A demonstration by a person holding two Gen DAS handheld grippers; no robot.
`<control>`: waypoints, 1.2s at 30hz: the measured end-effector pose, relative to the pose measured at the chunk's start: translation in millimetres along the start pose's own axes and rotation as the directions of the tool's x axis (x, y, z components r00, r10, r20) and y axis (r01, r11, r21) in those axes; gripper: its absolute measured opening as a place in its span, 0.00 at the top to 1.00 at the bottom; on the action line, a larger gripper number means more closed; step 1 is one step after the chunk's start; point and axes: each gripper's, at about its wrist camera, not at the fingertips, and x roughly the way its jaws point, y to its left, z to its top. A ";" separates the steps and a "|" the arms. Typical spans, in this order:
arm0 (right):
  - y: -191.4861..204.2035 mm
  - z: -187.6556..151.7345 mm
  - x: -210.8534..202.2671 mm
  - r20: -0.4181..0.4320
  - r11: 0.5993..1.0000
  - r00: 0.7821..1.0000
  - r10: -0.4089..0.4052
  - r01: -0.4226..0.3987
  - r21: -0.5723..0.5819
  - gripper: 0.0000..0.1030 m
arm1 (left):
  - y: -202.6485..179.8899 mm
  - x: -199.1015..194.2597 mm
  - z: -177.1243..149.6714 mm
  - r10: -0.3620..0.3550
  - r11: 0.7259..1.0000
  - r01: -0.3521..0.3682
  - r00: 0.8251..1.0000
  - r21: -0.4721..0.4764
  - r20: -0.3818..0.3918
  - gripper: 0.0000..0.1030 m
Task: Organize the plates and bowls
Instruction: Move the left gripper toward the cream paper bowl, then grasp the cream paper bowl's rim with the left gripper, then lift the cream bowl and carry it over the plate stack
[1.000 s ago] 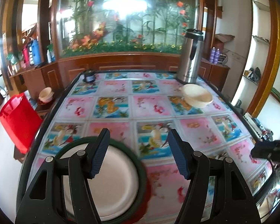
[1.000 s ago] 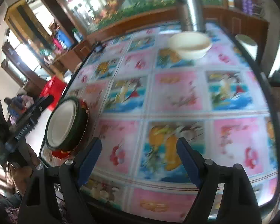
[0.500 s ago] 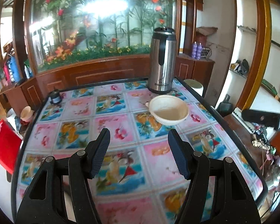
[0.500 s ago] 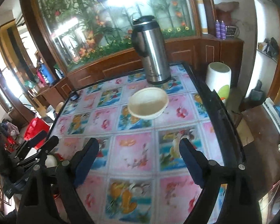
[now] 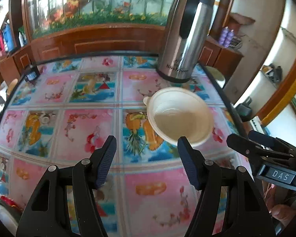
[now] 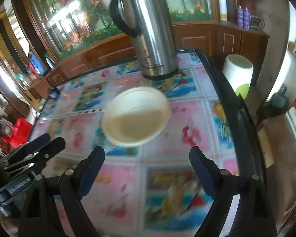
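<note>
Cream-white bowl [image 5: 180,116] stands upright on the tiled-picture tablecloth [image 5: 73,122], toward the table's right side and just in front of the steel thermos [image 5: 184,37], near it but not touching. Reading from the left of the left wrist view: a dark rim with a red patch [image 5: 4,207] shows at the bottom-left corner, too cropped to identify; a small dark object [image 5: 31,75] sits near the far-left table edge. The left gripper [image 5: 146,158] hovers above the cloth with its blue-padded fingers [image 5: 106,158] spread wide and nothing between them; the bowl lies ahead and to the right, its near rim just beyond the right fingertip. At far right, the right gripper [image 5: 266,150] appears side-on, beside the bowl.

In the right wrist view, the left gripper [image 6: 33,152] enters at lower left. The right gripper [image 6: 147,165] is likewise spread apart and empty, with the bowl [image 6: 136,116] ahead, roughly centred between its fingers and slightly left, clear of both pads. The thermos [image 6: 150,35] rises behind the bowl. Right of the black table edge [image 6: 232,102], a white cylindrical bin [image 6: 238,71] stands on the floor.
</note>
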 end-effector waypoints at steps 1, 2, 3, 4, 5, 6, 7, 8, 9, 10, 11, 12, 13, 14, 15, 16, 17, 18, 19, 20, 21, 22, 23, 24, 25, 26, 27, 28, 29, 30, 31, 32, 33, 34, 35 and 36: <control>-2.8 3.4 5.7 -0.008 1.000 1.000 0.004 -0.004 0.005 0.14 | -1.6 9.7 3.6 0.002 1.000 -0.002 1.000 -0.013 -0.016 0.37; -7.0 7.8 13.7 -0.021 1.000 1.000 0.007 -0.007 0.010 0.15 | -2.2 18.2 6.7 0.005 1.000 -0.005 1.000 -0.023 -0.028 0.37; -10.4 11.0 19.7 -0.029 1.000 1.000 0.003 -0.002 0.012 0.15 | -2.1 27.1 9.9 0.011 0.999 -0.012 0.999 -0.033 -0.036 0.37; -13.9 14.3 27.6 -0.042 1.000 0.999 -0.006 0.006 0.009 0.15 | -1.8 33.5 12.4 0.019 0.999 -0.020 0.999 -0.041 -0.040 0.37; -17.4 17.2 35.5 -0.059 1.000 0.998 -0.016 0.016 0.004 0.16 | -1.4 42.0 15.2 0.028 0.998 -0.031 0.998 -0.051 -0.051 0.37; -21.1 19.6 43.2 -0.077 1.000 0.997 -0.027 0.028 0.003 0.22 | -0.7 48.1 17.3 0.030 0.998 -0.034 0.998 -0.059 -0.060 0.37; -23.5 21.3 48.6 -0.092 0.999 0.995 -0.035 0.035 -0.001 0.31 | -1.0 54.6 19.8 0.029 0.997 -0.034 0.997 -0.064 -0.066 0.37; -26.0 23.4 54.5 -0.105 0.999 0.994 -0.042 0.042 -0.010 0.36 | -1.7 60.2 22.3 0.032 0.997 -0.036 0.997 -0.063 -0.071 0.37; -27.6 25.4 59.3 -0.116 0.999 0.992 -0.049 0.047 -0.019 0.44 | -2.5 64.9 24.1 0.040 0.997 -0.045 0.997 -0.060 -0.072 0.37; -28.7 26.5 64.0 -0.126 0.998 0.991 -0.052 0.049 -0.030 0.49 | -3.0 69.6 25.4 0.051 0.997 -0.055 0.996 -0.058 -0.072 0.37; -29.4 27.6 68.4 -0.134 0.998 0.990 -0.050 0.045 -0.036 0.50 | -3.6 74.6 26.4 0.055 0.997 -0.059 0.996 -0.058 -0.075 0.37; -28.6 28.1 71.7 -0.141 0.998 0.989 -0.047 0.040 -0.046 0.52 | -4.0 78.7 26.7 0.048 0.997 -0.053 0.996 -0.059 -0.081 0.37; -26.3 28.9 73.5 -0.143 0.998 0.989 -0.043 0.035 -0.060 0.56 | -4.9 83.5 27.3 0.036 0.997 -0.041 0.995 -0.061 -0.091 0.37; -24.3 29.3 74.1 -0.145 0.997 0.989 -0.041 0.031 -0.071 0.58 | -6.2 88.2 27.7 0.028 0.998 -0.034 0.995 -0.061 -0.098 0.37; -22.0 29.4 74.1 -0.145 0.996 0.988 -0.042 0.030 -0.083 0.61 | -7.7 92.4 28.2 0.032 0.998 -0.038 0.994 -0.057 -0.103 0.37; -21.4 30.2 75.1 -0.148 0.996 0.988 -0.044 0.031 -0.089 0.63 | -8.9 95.4 28.3 0.032 0.998 -0.038 0.994 -0.051 -0.106 0.37; -20.8 30.9 76.1 -0.151 0.995 0.987 -0.047 0.032 -0.094 0.65 | -10.8 98.7 27.7 0.027 0.998 -0.033 0.993 -0.044 -0.114 0.37; -20.1 30.9 76.1 -0.151 0.995 0.987 -0.046 0.031 -0.100 0.71 | -11.5 101.9 25.4 0.026 0.999 -0.031 0.992 -0.039 -0.127 0.38; -19.0 30.0 74.8 -0.150 0.994 0.988 -0.044 0.028 -0.106 0.79 | -11.4 103.8 23.0 0.023 0.999 -0.029 0.990 -0.041 -0.139 0.41; -18.3 29.2 74.2 -0.148 0.994 0.988 -0.040 0.024 -0.111 0.81 | -10.8 105.4 20.5 0.012 0.999 -0.019 0.988 -0.047 -0.153 0.61; -17.7 27.9 73.7 -0.152 0.993 0.988 -0.034 0.017 -0.113 0.84 | -9.2 109.1 17.4 0.001 0.999 -0.011 0.983 -0.052 -0.181 0.80; -17.0 27.3 73.9 -0.154 0.993 0.987 -0.035 0.017 -0.115 0.85 | -9.2 111.6 15.1 -0.016 0.998 0.005 0.980 -0.057 -0.200 0.81; -15.1 25.8 72.4 -0.153 0.993 0.988 -0.029 0.010 -0.120 0.85 | -9.1 112.8 12.9 -0.022 0.998 0.010 0.977 -0.056 -0.214 0.81; -12.9 24.1 71.8 -0.159 0.992 0.987 -0.033 0.012 -0.127 0.85 | -9.3 111.4 10.8 -0.019 0.999 0.008 0.977 -0.050 -0.214 0.81; -10.4 22.1 70.7 -0.158 0.991 0.987 -0.039 0.017 -0.136 0.85 | -9.7 108.3 8.6 -0.014 0.999 0.006 0.978 -0.042 -0.209 0.81; -8.0 20.0 69.5 -0.159 0.990 0.986 -0.043 0.020 -0.141 0.85 | -8.0 104.6 5.8 -0.023 0.999 0.013 0.978 -0.048 -0.210 0.81; -6.9 17.5 68.3 -0.163 0.990 0.986 -0.043 0.020 -0.142 0.85 | -4.4 100.1 2.4 -0.044 0.997 0.030 0.976 -0.066 -0.216 0.81; -5.7 15.1 66.3 -0.164 0.989 0.985 -0.044 0.020 -0.143 0.85 | -1.3 96.3 -0.5 -0.058 0.996 0.041 0.974 -0.078 -0.220 0.81; -3.0 11.8 61.8 -0.161 0.989 0.986 -0.044 0.020 -0.149 0.85 | 1.2 92.2 -4.3 -0.065 0.995 0.047 0.973 -0.085 -0.224 0.81; -0.2 9.0 57.8 -0.165 0.988 0.986 -0.040 0.015 -0.151 0.84 | 1.9 89.3 -7.7 -0.067 0.995 0.049 0.972 -0.083 -0.227 0.81; 2.3 5.1 51.3 -0.160 0.989 0.987 -0.031 0.008 -0.145 0.84 | 3.5 84.9 -12.2 -0.074 0.995 0.056 0.970 -0.082 -0.233 0.81; 4.8 1.8 45.6 -0.153 0.990 0.988 -0.029 0.007 -0.144 0.84 | 6.8 78.0 -18.2 -0.086 0.994 0.066 0.968 -0.091 -0.237 0.81; 8.6 -2.4 40.5 -0.152 0.989 0.988 -0.031 0.008 -0.151 0.84 | 8.3 73.8 -22.0 -0.091 0.993 0.070 0.967 -0.097 -0.237 0.81; 13.3 -7.6 35.4 -0.153 0.987 0.988 -0.034 0.010 -0.160 0.84 | 11.0 65.3 -28.0 -0.096 0.992 0.074 0.968 -0.099 -0.233 0.81; 17.5 -13.0 30.7 -0.152 0.986 0.988 -0.036 0.011 -0.164 0.84 | 12.9 58.5 -31.8 -0.097 0.992 0.076 0.969 -0.099 -0.228 0.81; 21.5 -17.8 26.4 -0.149 0.986 0.988 -0.038 0.012 -0.168 0.84 | 15.5 46.6 -38.4 -0.095 0.993 0.076 0.971 -0.092 -0.218 0.81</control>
